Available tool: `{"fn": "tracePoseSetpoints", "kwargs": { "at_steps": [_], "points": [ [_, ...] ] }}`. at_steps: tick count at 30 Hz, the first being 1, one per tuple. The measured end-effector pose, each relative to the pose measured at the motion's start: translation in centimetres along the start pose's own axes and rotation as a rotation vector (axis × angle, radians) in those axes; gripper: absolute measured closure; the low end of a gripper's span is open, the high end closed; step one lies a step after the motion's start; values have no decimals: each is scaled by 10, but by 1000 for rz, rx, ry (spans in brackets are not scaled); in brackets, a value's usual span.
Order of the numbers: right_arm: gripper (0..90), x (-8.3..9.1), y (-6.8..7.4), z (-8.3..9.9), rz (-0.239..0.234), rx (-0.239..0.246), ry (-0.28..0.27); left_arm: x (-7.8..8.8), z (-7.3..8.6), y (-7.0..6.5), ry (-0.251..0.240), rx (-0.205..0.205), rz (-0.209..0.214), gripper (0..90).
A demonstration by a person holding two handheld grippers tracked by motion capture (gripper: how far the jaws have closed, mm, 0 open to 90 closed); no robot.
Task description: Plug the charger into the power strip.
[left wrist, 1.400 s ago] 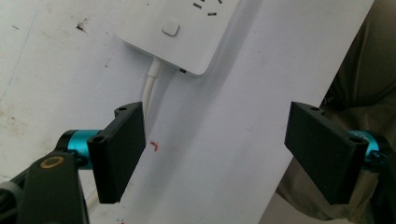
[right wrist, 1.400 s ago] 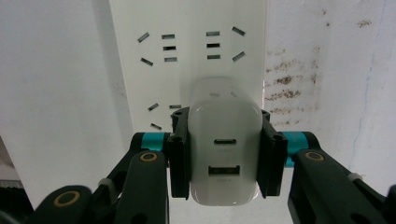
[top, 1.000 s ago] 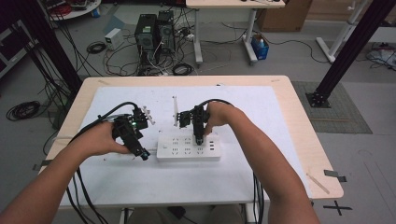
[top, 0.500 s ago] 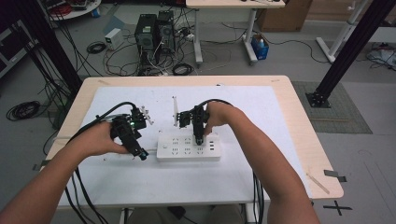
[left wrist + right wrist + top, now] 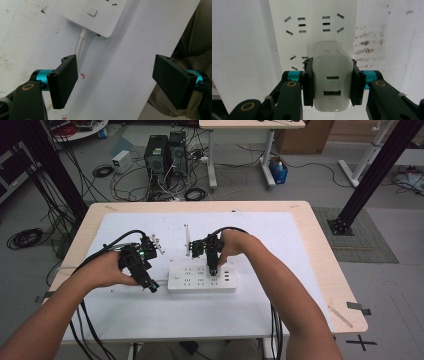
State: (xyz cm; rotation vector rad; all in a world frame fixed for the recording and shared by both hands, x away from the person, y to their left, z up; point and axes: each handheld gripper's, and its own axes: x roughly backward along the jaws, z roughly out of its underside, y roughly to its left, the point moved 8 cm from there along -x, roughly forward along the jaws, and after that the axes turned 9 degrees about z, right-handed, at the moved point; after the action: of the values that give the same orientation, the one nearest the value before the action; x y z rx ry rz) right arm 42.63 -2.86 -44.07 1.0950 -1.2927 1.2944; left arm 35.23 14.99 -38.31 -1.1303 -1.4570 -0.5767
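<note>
While the right gripper (image 5: pixel 331 86) has its jaws clamped on the two sides of a white charger (image 5: pixel 332 80), the charger stands over the white power strip (image 5: pixel 202 277), its body upright above the sockets; whether its prongs are in a socket cannot be told. In the high view the right gripper (image 5: pixel 213 267) points down onto the right half of the strip, which lies on the white mat (image 5: pixel 280 245) about midway between the left and right edges of the table (image 5: pixel 325 270), nearer the person's edge than the far one. The left gripper (image 5: pixel 115 80) has its jaws wide apart with nothing between them; it hangs just off the strip's left end, above the mat, where the strip's white cable (image 5: pixel 80 46) comes out below a square button (image 5: pixel 92 12). In the high view the left gripper (image 5: pixel 150 285) sits just beside that end, tilted down toward the near edge.
</note>
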Motion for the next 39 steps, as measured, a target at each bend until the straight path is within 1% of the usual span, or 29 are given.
{"fn": "tracePoseSetpoints", "kwargs": {
  "at_steps": [3,4,5,7,9,10,13,14,15,16,17,18,19,21,22,23,24,25,26,27,28,29,31,33,36,37,38,39],
  "points": [
    [631,0,0,0,14,14,7,1,1,2,4,-1,-2,207],
    [630,0,2,0,13,3,15,0,1,1,4,-1,-1,207],
    [630,0,1,0,19,24,4,0,1,1,3,2,2,207],
    [630,0,1,1,18,6,-16,0,1,0,11,-6,2,207],
    [630,-1,1,1,23,15,-15,0,1,0,12,-7,2,207],
    [630,0,2,1,18,-4,-5,-1,0,0,7,-3,2,207],
    [630,-1,1,0,22,7,-9,0,0,0,7,-3,2,207],
    [630,-1,1,1,7,-7,-11,0,-1,-1,6,-5,4,207],
    [630,-1,-1,1,-6,-6,-26,-1,-1,-1,9,-6,5,207],
    [630,-2,-1,1,-10,-6,-27,-1,-1,-2,7,-2,6,207],
    [630,-2,-1,1,-9,-3,-27,-1,-1,-2,11,-3,6,207],
    [630,-2,-1,1,-3,17,-28,0,-1,-1,13,-5,4,207],
    [630,-2,1,1,11,8,-25,1,-1,-1,11,-6,3,207],
    [630,-4,3,2,28,17,-19,2,-1,0,7,-1,1,207],
    [629,-4,3,2,28,22,-17,3,-1,0,11,-4,-1,207],
    [630,-4,2,2,20,8,-29,3,-2,0,10,-4,-1,207],
    [629,-4,1,2,16,25,-31,3,-2,-1,6,-3,-1,207],
    [629,-4,1,2,16,25,-31,3,-2,-1,6,-3,-1,207],
    [629,-4,1,2,5,6,-26,3,-1,-1,9,-6,-3,207],
    [629,-5,0,2,5,7,-23,3,-1,-2,9,-3,-2,207],
    [629,-4,2,2,3,-5,-19,3,-1,-2,7,-2,-4,207],
    [628,-5,1,2,6,6,-22,3,-1,-2,8,-4,-7,207],
    [626,-5,1,2,6,0,-36,3,-1,-3,9,-5,-8,207],
    [625,-4,2,2,8,-19,-29,3,0,-3,16,-9,-7,207],
    [617,-5,1,3,15,-14,-35,0,0,-2,15,-4,-2,206],
    [604,-4,2,3,18,-28,-40,-1,0,-2,19,-1,-2,207],
    [503,-4,3,3,-3,-50,-37,-3,0,-2,21,2,0,207],
    [450,-5,3,3,-28,-51,-39,-3,0,-1,28,-1,-1,207]
  ]
}}
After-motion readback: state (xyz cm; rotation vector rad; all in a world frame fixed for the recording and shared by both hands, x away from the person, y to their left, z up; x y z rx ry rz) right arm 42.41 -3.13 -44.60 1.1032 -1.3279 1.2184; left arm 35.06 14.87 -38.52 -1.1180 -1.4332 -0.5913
